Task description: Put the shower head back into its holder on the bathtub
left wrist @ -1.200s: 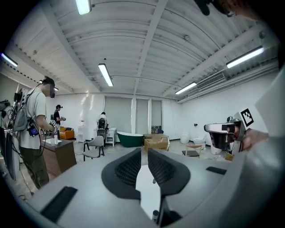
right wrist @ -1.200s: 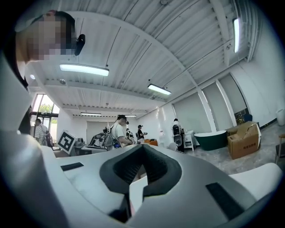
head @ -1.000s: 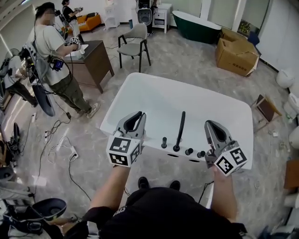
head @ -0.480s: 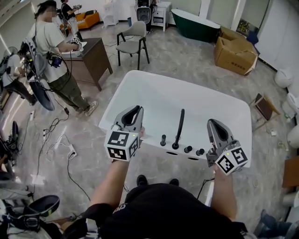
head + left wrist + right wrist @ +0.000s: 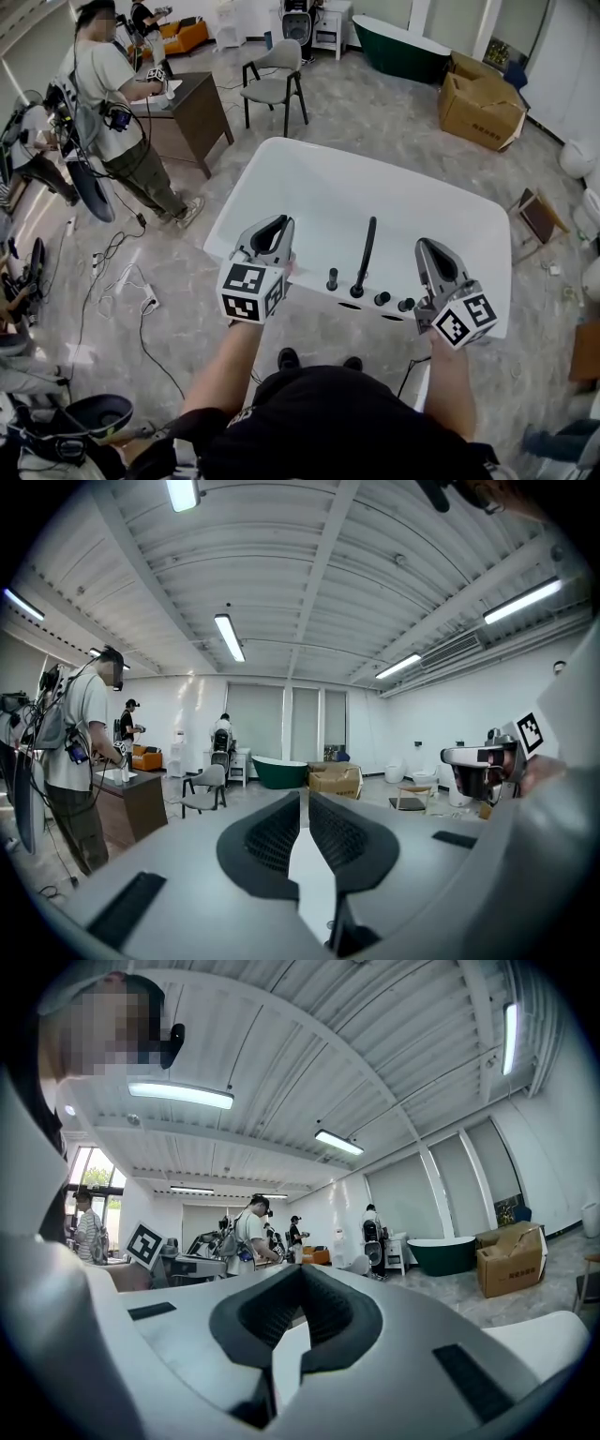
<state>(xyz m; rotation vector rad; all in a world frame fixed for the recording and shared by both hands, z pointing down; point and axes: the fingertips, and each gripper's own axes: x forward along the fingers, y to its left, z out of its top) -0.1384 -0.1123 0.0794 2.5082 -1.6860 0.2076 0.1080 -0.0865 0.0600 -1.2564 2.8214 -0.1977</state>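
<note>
Head view: camera sits high above the person and looks steeply down. The white bathtub point(image 5: 309, 187) fills the centre, with the left gripper point(image 5: 277, 225) and right gripper point(image 5: 427, 247) close in below it.

Left gripper view: camera sits low, just behind its own jaws, facing about level across the room.

Right gripper view: same mounting, level, turned further left.

Shared: all three views catch the far green bathtub point(image 5: 403, 45) and cardboard box point(image 5: 483, 105). Each gripper view shows the other gripper at its edge.

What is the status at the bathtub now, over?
Left tool shut, empty; right tool shut, empty. Both by bathtub near rim. Black fittings upright on rim; shower head not clear among them. Nothing blocks.
</note>
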